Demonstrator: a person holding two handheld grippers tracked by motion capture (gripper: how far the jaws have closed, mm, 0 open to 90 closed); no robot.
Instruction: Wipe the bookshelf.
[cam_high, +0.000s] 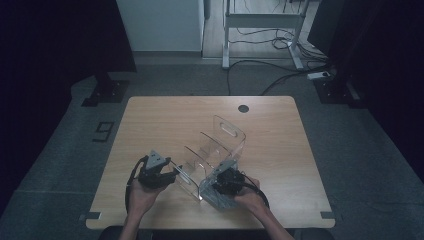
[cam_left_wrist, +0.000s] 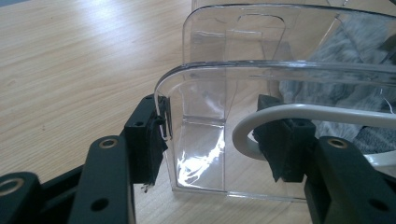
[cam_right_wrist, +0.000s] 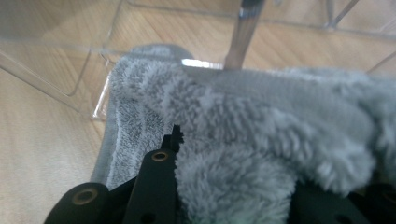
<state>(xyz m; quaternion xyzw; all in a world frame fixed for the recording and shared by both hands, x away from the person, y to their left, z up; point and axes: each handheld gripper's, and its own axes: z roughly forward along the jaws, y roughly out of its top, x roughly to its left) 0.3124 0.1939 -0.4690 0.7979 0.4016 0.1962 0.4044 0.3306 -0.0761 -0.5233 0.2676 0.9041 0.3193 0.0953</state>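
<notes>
A clear plastic desk organizer (cam_high: 216, 150) with several upright dividers stands on the wooden table (cam_high: 165, 120), towards its near side. My left gripper (cam_high: 172, 176) holds the organizer's near end panel (cam_left_wrist: 210, 93). One of its pads (cam_left_wrist: 152, 135) presses on the panel's edge, and a white cable loops by the other. My right gripper (cam_high: 226, 181) is at the organizer's near right corner, shut on a fluffy grey cloth (cam_right_wrist: 261, 121) that bulges between its jaws. The cloth (cam_high: 218, 198) lies against the clear wall (cam_right_wrist: 70, 46) and is visible through the plastic (cam_left_wrist: 336, 51).
A round cable hole (cam_high: 243, 108) sits near the table's far edge. Beyond the table are a white desk frame (cam_high: 262, 22) and cables on the floor (cam_high: 280, 75). Bare wood lies to the left, right and behind the organizer.
</notes>
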